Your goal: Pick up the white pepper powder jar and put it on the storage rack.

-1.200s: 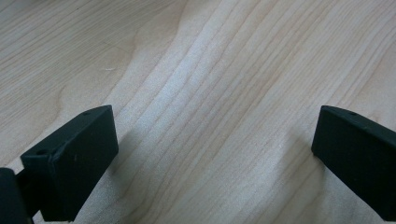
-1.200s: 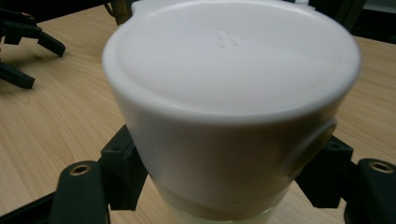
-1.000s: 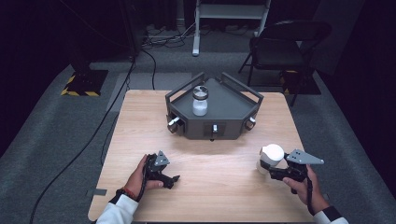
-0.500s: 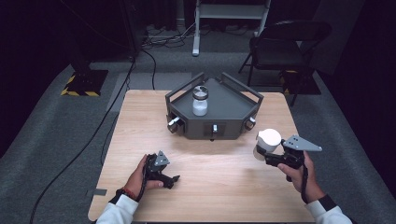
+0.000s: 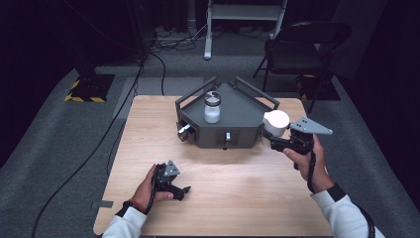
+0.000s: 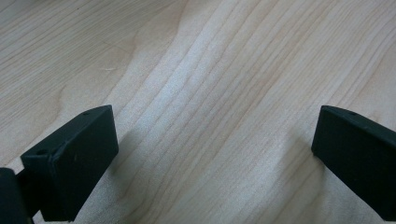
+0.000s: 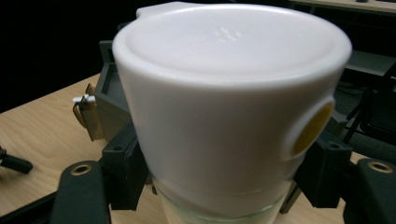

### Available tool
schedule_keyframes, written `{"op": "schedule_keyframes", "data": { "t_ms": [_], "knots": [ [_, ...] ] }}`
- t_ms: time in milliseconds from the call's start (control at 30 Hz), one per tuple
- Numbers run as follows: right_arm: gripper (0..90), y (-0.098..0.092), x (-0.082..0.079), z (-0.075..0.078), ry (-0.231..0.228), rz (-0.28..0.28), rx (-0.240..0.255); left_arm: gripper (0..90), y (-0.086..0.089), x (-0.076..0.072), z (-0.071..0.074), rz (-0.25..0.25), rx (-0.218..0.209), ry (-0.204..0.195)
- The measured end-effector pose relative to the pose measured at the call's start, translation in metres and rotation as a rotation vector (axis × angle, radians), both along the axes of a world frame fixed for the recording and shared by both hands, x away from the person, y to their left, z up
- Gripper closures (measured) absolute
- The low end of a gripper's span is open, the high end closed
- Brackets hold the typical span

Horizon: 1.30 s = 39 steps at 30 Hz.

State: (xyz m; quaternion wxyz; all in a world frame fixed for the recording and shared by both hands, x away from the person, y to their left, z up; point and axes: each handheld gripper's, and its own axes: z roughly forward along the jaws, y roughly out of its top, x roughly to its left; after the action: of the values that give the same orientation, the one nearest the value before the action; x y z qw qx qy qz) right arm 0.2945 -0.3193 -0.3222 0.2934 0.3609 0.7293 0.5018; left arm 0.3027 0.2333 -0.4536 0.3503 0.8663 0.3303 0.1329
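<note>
My right gripper (image 5: 272,135) is shut on a glass jar with a tall white cap (image 5: 276,121) and holds it in the air beside the right corner of a dark grey angular tray (image 5: 242,111). Seen from the right gripper view, the white cap (image 7: 224,93) looms close and the black jaws press on the jar just below it, around my right gripper (image 7: 224,191). A second jar (image 5: 212,107), part full of white stuff, stands upright on the tray. My left gripper (image 5: 182,191) rests low on the wooden table (image 5: 237,198). My left gripper (image 6: 215,149) is open over bare wood.
The tray has raised rails and small knobs (image 5: 184,131) on its front faces. Beyond the table's far right stands a black folding chair (image 5: 297,49). Cables run over the grey floor (image 5: 114,134) at the left.
My right gripper has risen with the white-capped jar and moved away from the person toward the tray's right corner. The left hand has stayed put.
</note>
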Motion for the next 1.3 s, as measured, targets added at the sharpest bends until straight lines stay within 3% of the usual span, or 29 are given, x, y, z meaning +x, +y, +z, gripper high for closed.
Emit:
{"op": "schedule_keyframes", "data": {
  "t_ms": [300, 867, 1300],
  "knots": [
    [29.1, 0.023, 0.018, 0.010, -0.017, -0.001, 0.002, 0.2, 0.000, -0.001, 0.000, 0.001, 0.000, -0.001],
    [29.3, 0.052, 0.050, 0.004, -0.044, 0.013, 0.016, 0.2, 0.000, -0.001, 0.000, 0.001, 0.001, -0.001],
    [29.5, 0.086, 0.076, 0.000, -0.039, -0.016, 0.019, 0.2, 0.000, -0.001, 0.000, 0.001, 0.001, -0.001]
  ]
}}
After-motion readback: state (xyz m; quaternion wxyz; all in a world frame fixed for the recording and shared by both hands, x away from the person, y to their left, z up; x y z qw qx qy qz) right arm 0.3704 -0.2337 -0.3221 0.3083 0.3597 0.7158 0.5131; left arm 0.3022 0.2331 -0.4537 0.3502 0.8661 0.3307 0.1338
